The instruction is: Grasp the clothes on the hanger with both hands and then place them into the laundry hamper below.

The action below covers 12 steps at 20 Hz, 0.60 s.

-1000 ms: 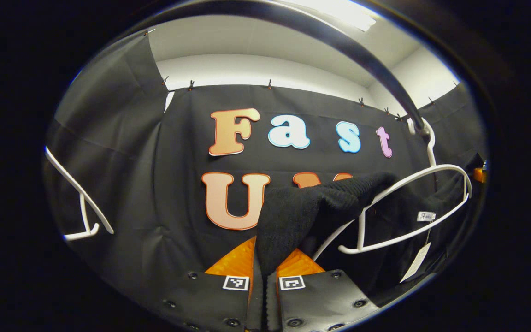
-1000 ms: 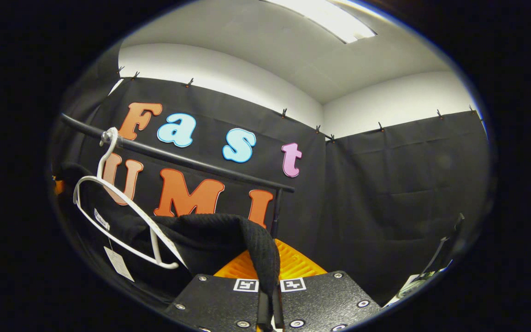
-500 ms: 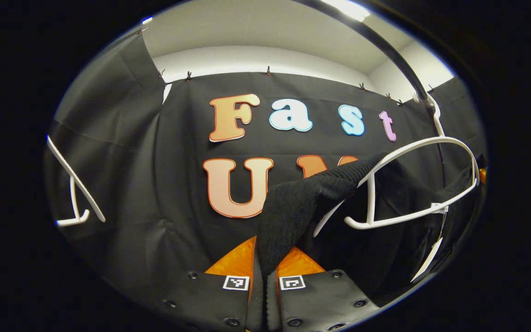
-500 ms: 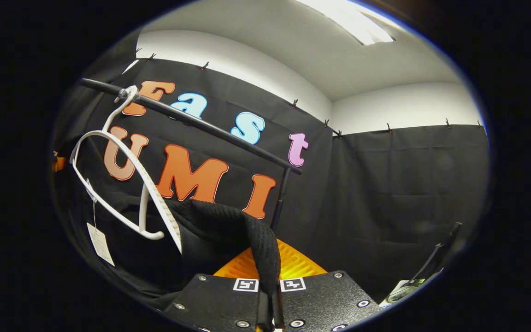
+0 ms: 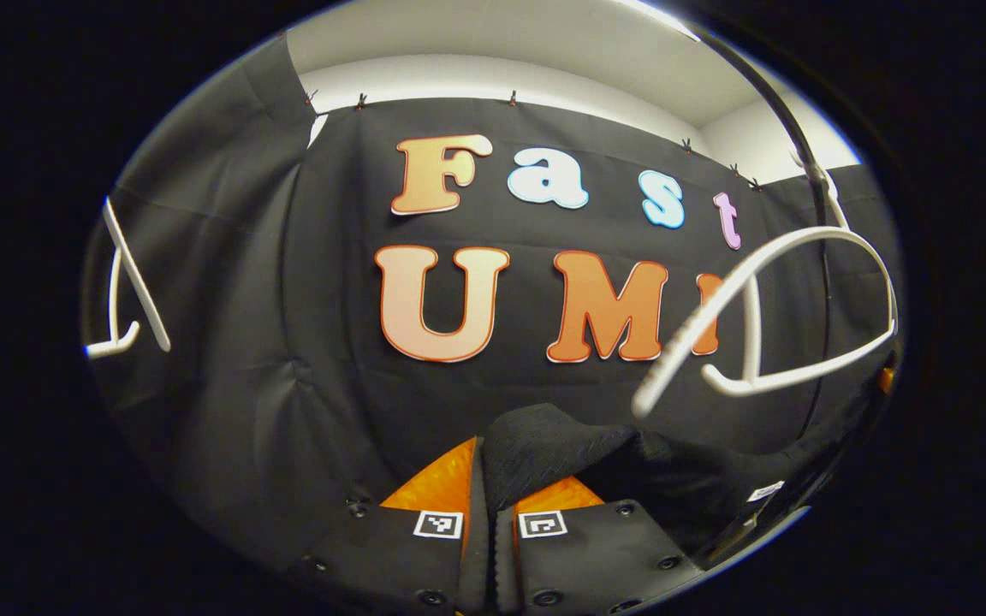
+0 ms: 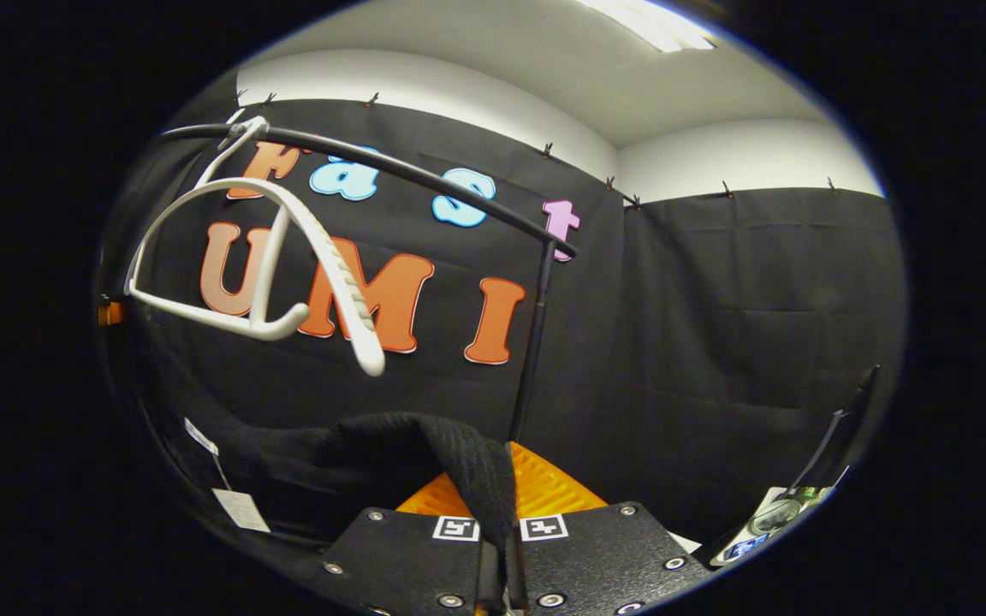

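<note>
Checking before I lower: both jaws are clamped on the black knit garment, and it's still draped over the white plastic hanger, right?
Not quite. The black knit garment has come off the white plastic hanger, which hangs bare above it in the right gripper view. Both jaws are clamped on it.

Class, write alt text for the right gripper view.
The right gripper pinches a black knitted garment that sags below a bare white hanger. The hanger hooks over a black rail in front of the black cloth wall.
</note>
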### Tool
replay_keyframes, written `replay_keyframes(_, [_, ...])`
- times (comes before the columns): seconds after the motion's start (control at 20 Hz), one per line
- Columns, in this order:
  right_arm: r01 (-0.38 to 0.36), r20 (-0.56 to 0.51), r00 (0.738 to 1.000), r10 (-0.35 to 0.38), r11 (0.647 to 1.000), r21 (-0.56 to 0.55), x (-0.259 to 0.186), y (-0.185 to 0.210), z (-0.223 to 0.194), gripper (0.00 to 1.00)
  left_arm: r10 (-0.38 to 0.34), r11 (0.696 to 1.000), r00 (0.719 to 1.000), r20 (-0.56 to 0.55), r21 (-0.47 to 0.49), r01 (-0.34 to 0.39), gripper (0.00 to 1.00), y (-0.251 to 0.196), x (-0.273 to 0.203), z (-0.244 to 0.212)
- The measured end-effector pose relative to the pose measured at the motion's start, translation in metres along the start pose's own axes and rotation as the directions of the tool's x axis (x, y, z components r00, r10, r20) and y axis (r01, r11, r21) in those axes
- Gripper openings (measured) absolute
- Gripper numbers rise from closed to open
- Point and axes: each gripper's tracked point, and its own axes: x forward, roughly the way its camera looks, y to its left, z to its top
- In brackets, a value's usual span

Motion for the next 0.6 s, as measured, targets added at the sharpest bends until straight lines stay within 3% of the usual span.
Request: replay_keyframes(0.6, [-0.122, -0.05, 0.991, 0.122, 0.993, 0.01, -0.05, 0.069, -0.034, 0.09, 0.025, 0.991, 0.999, -0.047, 0.13, -0.019, 0.1, 0.01, -0.054, -0.046])
